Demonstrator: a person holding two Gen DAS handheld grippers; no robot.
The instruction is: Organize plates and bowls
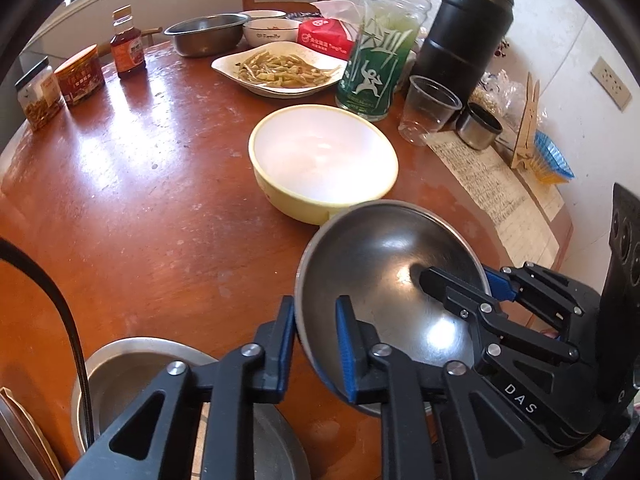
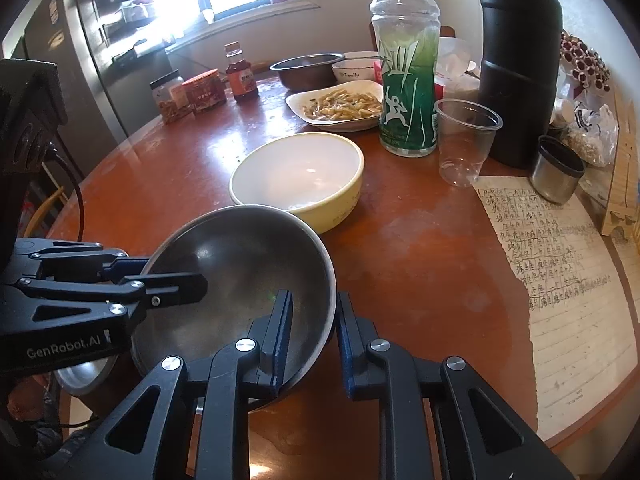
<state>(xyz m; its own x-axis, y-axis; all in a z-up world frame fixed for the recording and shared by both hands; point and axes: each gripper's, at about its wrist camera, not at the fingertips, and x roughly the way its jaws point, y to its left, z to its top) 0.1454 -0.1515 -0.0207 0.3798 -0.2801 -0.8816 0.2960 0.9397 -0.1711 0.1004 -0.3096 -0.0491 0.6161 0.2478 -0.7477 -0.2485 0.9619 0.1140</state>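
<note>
1. Two grippers of mine are on one steel bowl [image 1: 384, 280]: my left gripper [image 1: 316, 344] pinches its near-left rim, one blue pad outside the wall and one inside.
2. My right gripper [image 2: 312, 340] clamps the opposite rim the same way, the left finger inside the bowl and the right finger against the outer wall.
3. The steel bowl sits tilted between the two grips, its open face turned up and toward the far side of the table [image 1: 140, 200]; I cannot tell whether its base touches the wood.
4. Its far rim is just beside, and overlaps in view, the cream bowl [image 1: 324, 164], which stands upright and empty near the middle of the round reddish table.
5. Beyond the cream bowl lies a white plate of food [image 1: 280, 68], and behind that a steel basin [image 1: 206, 34] with a white bowl [image 1: 272, 32] just beside it.
6. A green-labelled bottle [image 2: 408, 80] stands right of the plate, with a clear plastic cup [image 2: 464, 140], a tall black flask [image 2: 520, 60] and a small steel cup [image 2: 556, 168] further right.
7. A sheet of handwritten paper [image 2: 560, 264] lies on the right edge of the table.
8. Under my left gripper, at the near edge, another steel basin [image 1: 128, 376] is partly visible.
9. Jars [image 1: 60, 84] and a sauce bottle [image 1: 127, 44] stand well apart at the far left.
</note>
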